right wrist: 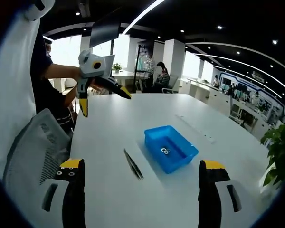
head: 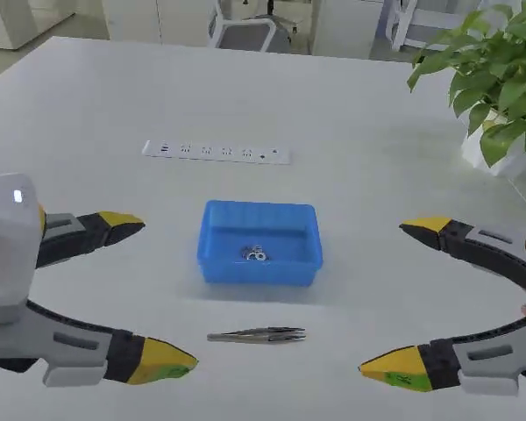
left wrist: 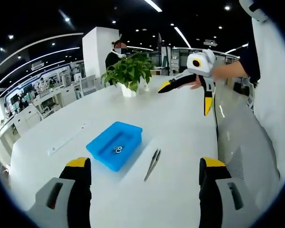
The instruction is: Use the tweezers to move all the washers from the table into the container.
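Nearest the person, at the lower edge of the head view, both grippers hang above the white table (head: 114, 96), spread wide and holding nothing. The left gripper (head: 167, 292) comes in from the left with its black, yellow-tipped jaws far apart. The right gripper (head: 382, 298) mirrors it from the right, its jaws parted about as far. Neither touches anything on the table, and the two are well apart from each other.

Between them, just ahead of the lower jaw tips, the tweezers (head: 259, 334) lie flat on the table. They are slim and metal, and run left to right across the head view. Nothing grips them. In each gripper view they lie in the gap between that gripper's own jaws, beside the blue tray.

Just beyond the tweezers, near but not touching them, stands the container (head: 259, 272), a shallow blue rectangular tray. The washers (head: 256, 254) lie inside it as a small silvery cluster near the middle of its floor. How many there are is too small to tell.

Farther back on the table, well apart from the container, a white power strip (head: 216, 152) lies parallel to the tray's long side. At the far right a leafy green plant (head: 500, 70) stands in a white pot (head: 508, 162) near the table's edge. Past the far edge of the table stand office chairs (head: 245, 31)
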`<state>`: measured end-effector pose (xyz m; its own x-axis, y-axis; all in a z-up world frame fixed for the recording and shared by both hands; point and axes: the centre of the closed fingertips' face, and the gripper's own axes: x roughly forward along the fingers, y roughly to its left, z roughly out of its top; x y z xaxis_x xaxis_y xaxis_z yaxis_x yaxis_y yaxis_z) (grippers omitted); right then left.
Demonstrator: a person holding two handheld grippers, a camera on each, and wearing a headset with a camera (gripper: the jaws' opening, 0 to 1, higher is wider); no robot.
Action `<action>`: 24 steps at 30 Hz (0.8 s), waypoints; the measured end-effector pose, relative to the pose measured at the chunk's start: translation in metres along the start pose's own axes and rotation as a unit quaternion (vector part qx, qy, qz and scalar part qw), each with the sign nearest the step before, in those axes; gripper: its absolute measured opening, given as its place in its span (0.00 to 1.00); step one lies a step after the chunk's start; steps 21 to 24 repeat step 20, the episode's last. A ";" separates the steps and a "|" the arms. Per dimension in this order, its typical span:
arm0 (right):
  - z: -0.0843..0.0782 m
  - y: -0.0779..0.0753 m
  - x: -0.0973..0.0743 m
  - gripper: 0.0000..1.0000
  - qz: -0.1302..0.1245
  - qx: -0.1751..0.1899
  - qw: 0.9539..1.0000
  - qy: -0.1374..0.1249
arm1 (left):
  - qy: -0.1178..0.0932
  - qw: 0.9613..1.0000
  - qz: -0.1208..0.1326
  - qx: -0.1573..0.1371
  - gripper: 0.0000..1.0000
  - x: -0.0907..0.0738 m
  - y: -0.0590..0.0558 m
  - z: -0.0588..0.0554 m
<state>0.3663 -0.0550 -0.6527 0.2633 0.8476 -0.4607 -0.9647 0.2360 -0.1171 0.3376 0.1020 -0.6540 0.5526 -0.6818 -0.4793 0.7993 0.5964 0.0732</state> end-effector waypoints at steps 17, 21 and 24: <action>0.005 0.002 -0.007 1.00 0.001 -0.015 0.999 0.030 | -0.007 1.000 0.017 0.007 1.00 -0.004 -0.007 0.010; 0.005 -0.002 -0.009 1.00 -0.007 0.003 1.000 0.026 | 0.035 0.997 0.024 0.063 1.00 -0.005 -0.008 0.002; 0.005 -0.002 -0.009 1.00 -0.007 0.003 1.000 0.026 | 0.035 0.997 0.024 0.063 1.00 -0.005 -0.008 0.002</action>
